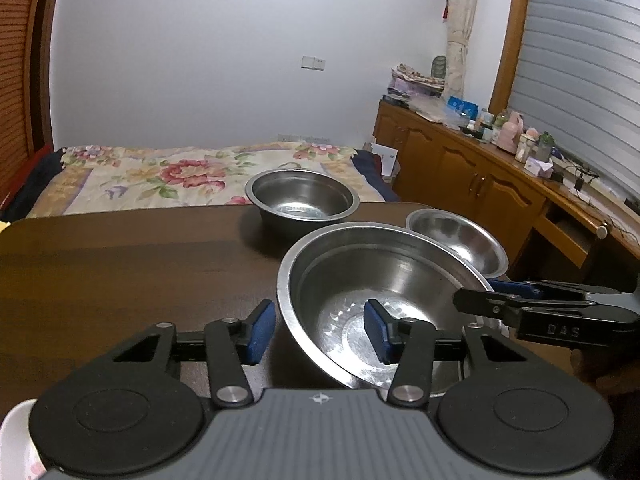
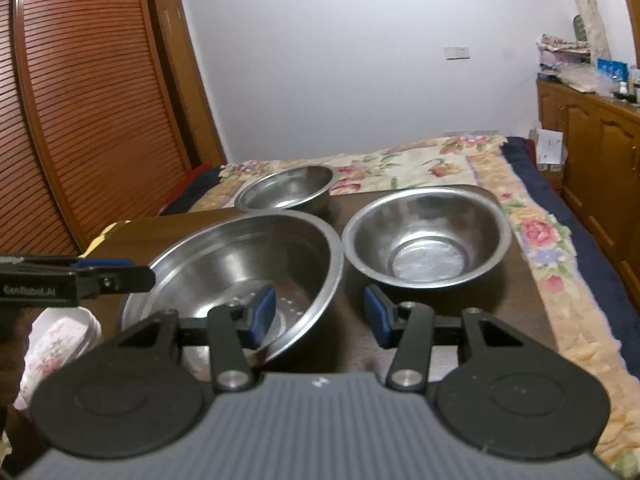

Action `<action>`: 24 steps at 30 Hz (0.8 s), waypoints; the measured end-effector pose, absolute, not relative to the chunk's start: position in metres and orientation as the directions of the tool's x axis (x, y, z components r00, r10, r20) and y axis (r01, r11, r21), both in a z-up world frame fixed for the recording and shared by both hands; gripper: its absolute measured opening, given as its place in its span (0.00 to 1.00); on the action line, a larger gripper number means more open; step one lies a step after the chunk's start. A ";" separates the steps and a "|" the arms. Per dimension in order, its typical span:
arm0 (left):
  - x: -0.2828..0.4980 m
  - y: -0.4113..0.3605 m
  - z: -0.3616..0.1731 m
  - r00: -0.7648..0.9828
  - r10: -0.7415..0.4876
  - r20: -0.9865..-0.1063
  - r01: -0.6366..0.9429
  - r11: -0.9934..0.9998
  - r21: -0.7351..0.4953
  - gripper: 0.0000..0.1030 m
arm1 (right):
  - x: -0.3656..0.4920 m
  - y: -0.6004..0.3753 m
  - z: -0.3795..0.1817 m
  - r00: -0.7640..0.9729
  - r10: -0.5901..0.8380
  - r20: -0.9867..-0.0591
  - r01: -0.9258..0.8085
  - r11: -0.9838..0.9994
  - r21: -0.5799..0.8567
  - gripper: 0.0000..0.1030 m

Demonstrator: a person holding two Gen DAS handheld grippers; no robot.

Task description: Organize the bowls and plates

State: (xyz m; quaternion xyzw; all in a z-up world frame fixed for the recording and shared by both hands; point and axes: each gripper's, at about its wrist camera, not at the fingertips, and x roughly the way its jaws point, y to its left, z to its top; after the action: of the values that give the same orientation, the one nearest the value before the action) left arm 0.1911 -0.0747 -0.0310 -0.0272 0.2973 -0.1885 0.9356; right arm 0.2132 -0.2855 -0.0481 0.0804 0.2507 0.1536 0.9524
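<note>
Landmark: large round stainless-steel bowl (image 1: 384, 300), nearest of three, standing on the dark brown wooden desk (image 1: 120, 272).
Left claw (image 1: 320, 330): astride the large bowl's near-left rim, one blue pad outside over the desk, the other inside above the bowl's floor; jaws partly apart, pads clear of the metal as far as seen, nothing gripped.
Right claw (image 2: 320, 316): astride the large bowl's right rim, left blue pad inside the bowl, right pad outside over the desk; jaws partly apart, nothing gripped; whether a pad brushes the rim cannot be told.
Right claw in the left wrist view (image 1: 520, 300): reaching in from the right, black fingers lying at the large bowl's right edge.
Left claw in the right wrist view (image 2: 112, 270): reaching in from the left, tips at the large bowl's left rim.
Medium bowl: shiny round steel bowl (image 2: 428, 236) with a flared rim, just right of the large bowl, upright on the desk, rims close together; touching or not cannot be told.
Far bowl: deeper round steel bowl (image 1: 302, 198), beyond the large bowl at the desk's far edge, upright, apart from it.
White dish: white ceramic dish with a pink flower pattern (image 2: 56, 344), left of the large bowl near the desk's front edge, partly hidden by the left claw.
Background: bed with a floral quilt (image 1: 160, 176) beyond the large bowl; orange-brown wooden cabinet (image 1: 460, 168) to its right, crowded with small bottles.
</note>
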 end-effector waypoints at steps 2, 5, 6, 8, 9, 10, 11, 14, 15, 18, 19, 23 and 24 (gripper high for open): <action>0.191 -0.075 -0.032 0.750 -0.369 -0.549 0.333 0.928 -0.169 0.45 | 0.215 -0.284 -0.048 0.822 0.342 -0.455 -0.258 0.936 0.239 0.49; 0.191 -0.075 -0.033 0.750 -0.369 -0.550 0.325 0.929 -0.179 0.43 | 0.219 -0.282 -0.049 0.814 0.349 -0.464 -0.262 0.934 0.244 0.49; 0.192 -0.074 -0.033 0.749 -0.368 -0.551 0.322 0.929 -0.182 0.41 | 0.220 -0.281 -0.049 0.813 0.348 -0.467 -0.261 0.935 0.241 0.49; 0.191 -0.073 -0.035 0.749 -0.370 -0.549 0.317 0.929 -0.192 0.39 | 0.221 -0.278 -0.049 0.810 0.348 -0.473 -0.263 0.935 0.237 0.49; 0.192 -0.072 -0.036 0.747 -0.373 -0.550 0.317 0.927 -0.199 0.39 | 0.221 -0.277 -0.049 0.809 0.348 -0.474 -0.264 0.935 0.235 0.49; 0.193 -0.071 -0.037 0.742 -0.377 -0.554 0.317 0.926 -0.205 0.37 | 0.221 -0.275 -0.049 0.810 0.346 -0.474 -0.266 0.936 0.229 0.49; 0.195 -0.071 -0.038 0.737 -0.379 -0.560 0.317 0.925 -0.209 0.36 | 0.222 -0.275 -0.049 0.812 0.342 -0.473 -0.264 0.938 0.225 0.47; 0.196 -0.071 -0.041 0.723 -0.384 -0.574 0.328 0.922 -0.204 0.29 | 0.222 -0.275 -0.049 0.815 0.335 -0.473 -0.253 0.940 0.229 0.35; 0.196 -0.071 -0.042 0.720 -0.391 -0.573 0.333 0.920 -0.208 0.28 | 0.221 -0.274 -0.050 0.817 0.327 -0.475 -0.246 0.943 0.225 0.31; 0.195 -0.070 -0.043 0.715 -0.407 -0.569 0.347 0.912 -0.216 0.27 | 0.219 -0.272 -0.051 0.820 0.305 -0.485 -0.232 0.951 0.206 0.29; 0.195 -0.070 -0.043 0.713 -0.410 -0.569 0.352 0.911 -0.215 0.27 | 0.219 -0.272 -0.052 0.819 0.301 -0.488 -0.229 0.952 0.203 0.28; 0.194 -0.070 -0.043 0.710 -0.417 -0.568 0.364 0.907 -0.211 0.27 | 0.218 -0.271 -0.052 0.822 0.284 -0.493 -0.213 0.957 0.195 0.26; 0.194 -0.069 -0.042 0.710 -0.420 -0.566 0.368 0.906 -0.211 0.27 | 0.218 -0.271 -0.052 0.822 0.282 -0.494 -0.210 0.958 0.197 0.26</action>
State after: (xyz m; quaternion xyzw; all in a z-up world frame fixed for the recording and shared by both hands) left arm 0.1937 -0.0692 -0.0422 -0.0415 0.3157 -0.2132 0.9237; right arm 0.2181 -0.2706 -0.0525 0.0668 0.2686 0.1293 0.9522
